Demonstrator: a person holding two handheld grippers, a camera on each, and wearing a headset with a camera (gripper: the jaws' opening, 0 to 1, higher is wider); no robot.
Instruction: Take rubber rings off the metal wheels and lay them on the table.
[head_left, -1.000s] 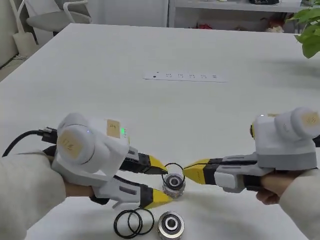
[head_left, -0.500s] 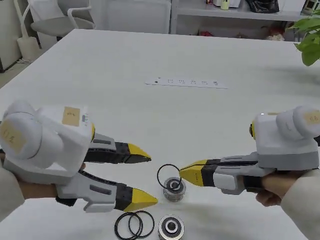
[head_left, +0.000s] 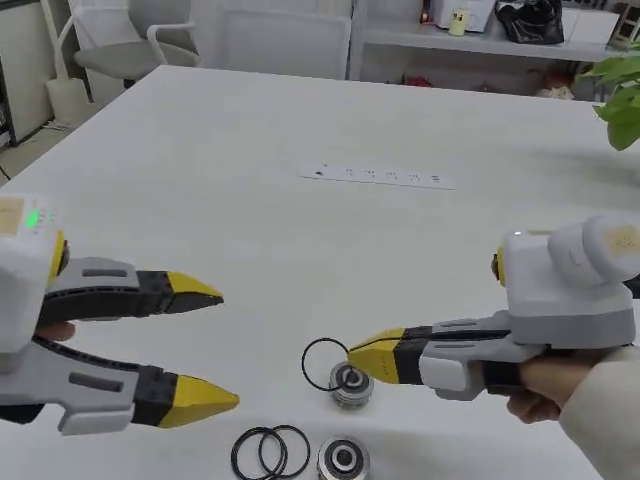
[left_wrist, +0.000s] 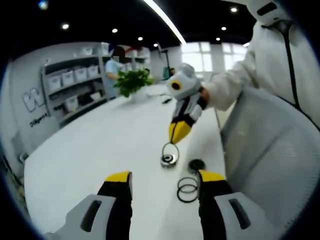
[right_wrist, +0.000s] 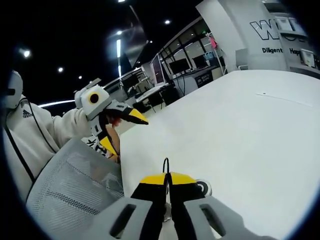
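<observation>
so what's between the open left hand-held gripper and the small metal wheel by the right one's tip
In the head view, bare white table, then the thin black rubber ring pinched by the right hand-held gripper.

Not much to read here tbh. In the right gripper view the far wall (right_wrist: 242, 40) has big letters starting with "W", and a smaller line under them that begins "Diligent", both cut off at the edge. The left gripper view catches the same lettering. The white jacket (right_wrist: 20, 135) says "adidas". The sticker (head_left: 10, 214) on the left tool (head_left: 228, 348) is too blurry.
</observation>
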